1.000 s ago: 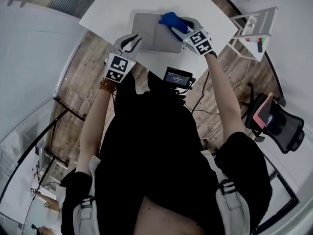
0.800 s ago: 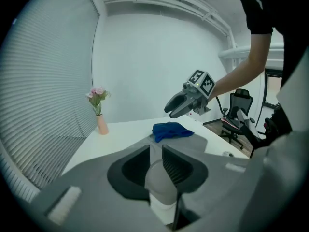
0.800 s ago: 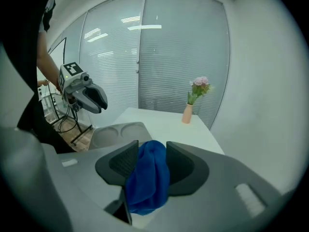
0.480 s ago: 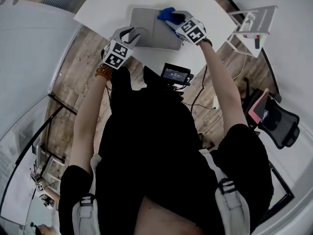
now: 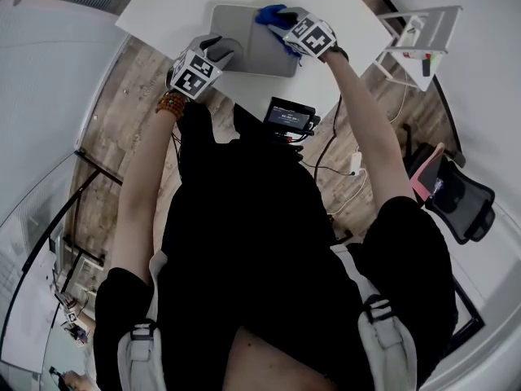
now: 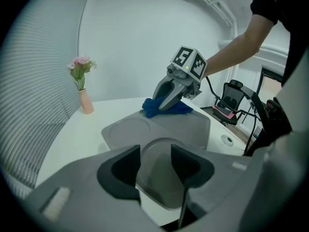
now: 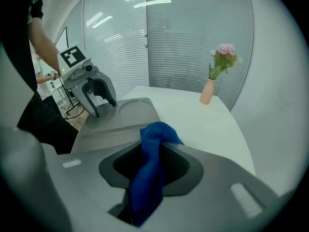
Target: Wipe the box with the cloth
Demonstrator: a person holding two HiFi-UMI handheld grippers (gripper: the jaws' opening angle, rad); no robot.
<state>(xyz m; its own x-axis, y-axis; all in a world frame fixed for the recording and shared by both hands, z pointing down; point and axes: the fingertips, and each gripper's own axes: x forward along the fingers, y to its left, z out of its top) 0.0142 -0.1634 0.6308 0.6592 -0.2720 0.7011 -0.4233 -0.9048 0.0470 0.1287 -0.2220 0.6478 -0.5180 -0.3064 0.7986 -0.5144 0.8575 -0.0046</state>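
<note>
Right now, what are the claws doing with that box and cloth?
Left claw open, at near edge of grey box. Right claw just closing, blue cloth pinched, at far corner. Flower vase stands aside.

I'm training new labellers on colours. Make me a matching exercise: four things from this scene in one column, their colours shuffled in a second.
Things:
1. cloth
2. box
3. vase
4. table

Colours:
A. white
B. blue
C. grey
D. peach

Pairs: 1-B, 2-C, 3-D, 4-A.
</note>
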